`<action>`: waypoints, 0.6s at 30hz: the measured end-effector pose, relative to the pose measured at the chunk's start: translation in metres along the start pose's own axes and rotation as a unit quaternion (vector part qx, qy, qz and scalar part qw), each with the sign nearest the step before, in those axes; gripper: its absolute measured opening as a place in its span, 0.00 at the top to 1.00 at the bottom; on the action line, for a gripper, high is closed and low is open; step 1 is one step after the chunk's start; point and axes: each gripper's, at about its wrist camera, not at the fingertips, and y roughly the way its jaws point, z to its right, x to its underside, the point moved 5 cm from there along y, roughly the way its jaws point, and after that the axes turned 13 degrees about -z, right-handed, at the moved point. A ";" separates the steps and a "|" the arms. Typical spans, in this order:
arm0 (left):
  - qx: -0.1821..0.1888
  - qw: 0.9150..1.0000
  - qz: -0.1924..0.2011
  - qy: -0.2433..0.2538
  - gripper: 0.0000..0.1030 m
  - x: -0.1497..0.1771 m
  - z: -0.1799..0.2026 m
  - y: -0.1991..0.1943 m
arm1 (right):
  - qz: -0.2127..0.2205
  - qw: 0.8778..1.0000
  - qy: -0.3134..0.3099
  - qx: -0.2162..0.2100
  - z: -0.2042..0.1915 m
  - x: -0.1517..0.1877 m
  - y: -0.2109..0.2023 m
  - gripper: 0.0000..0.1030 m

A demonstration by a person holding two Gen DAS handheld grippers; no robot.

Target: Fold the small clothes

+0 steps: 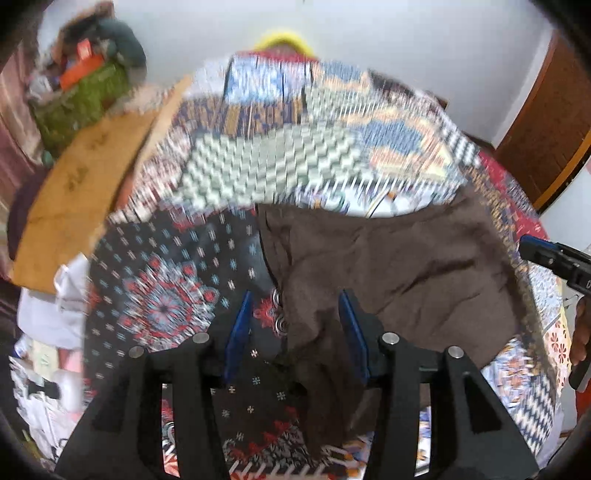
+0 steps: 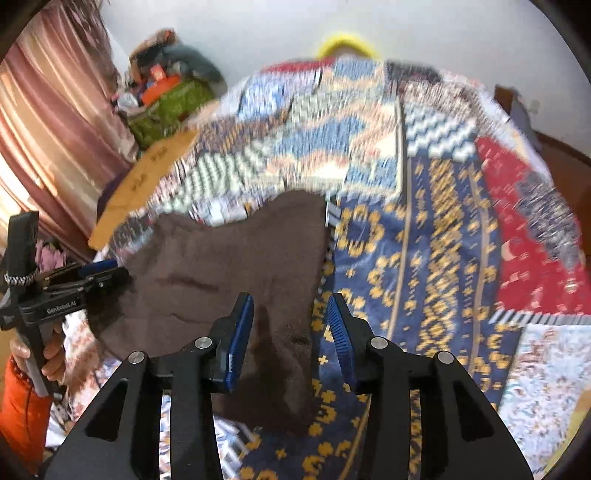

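The left gripper (image 1: 295, 328) hangs low over the bed with its blue pads spread apart, holding nothing; the near corner of a brown garment (image 1: 391, 273) lies rumpled between and just ahead of its fingers, though blur keeps me from telling whether a pad touches the cloth. The right gripper (image 2: 291, 332) is likewise spread wide and empty, its left pad over the garment's right edge and its right pad over bare bedding. Seen from the right wrist, the left gripper juts in from the far left, gripped by a hand (image 2: 40, 360) at its handle. The garment lies spread across a patchwork bedspread (image 2: 436, 236) of blue, gold, red and zigzag patches. Ahead and left of both grippers a tan board (image 1: 77, 199) leans at the bed's edge, a heap of clutter (image 2: 166, 92) beyond it, pink curtains (image 2: 48, 122) further left and a white wall (image 1: 369, 33) behind.
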 end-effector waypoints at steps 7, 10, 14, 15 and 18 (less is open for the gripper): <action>0.002 0.991 0.130 0.017 0.54 0.001 0.035 -0.111 | 0.136 0.990 -0.042 0.001 -0.040 -0.002 -0.098 0.63; 0.015 0.982 0.185 0.023 0.54 0.013 0.053 -0.160 | 0.193 0.979 -0.070 0.003 -0.066 0.005 -0.137 0.63; 0.016 0.968 0.249 0.035 0.54 0.037 0.076 -0.212 | 0.252 0.962 -0.102 0.007 -0.098 0.020 -0.175 0.63; 0.014 0.964 0.262 0.037 0.54 0.043 0.081 -0.221 | 0.268 0.957 -0.112 0.010 -0.107 0.027 -0.185 0.63; 0.007 0.954 0.297 0.040 0.54 0.062 0.094 -0.247 | 0.296 0.945 -0.138 0.025 -0.128 0.046 -0.201 0.63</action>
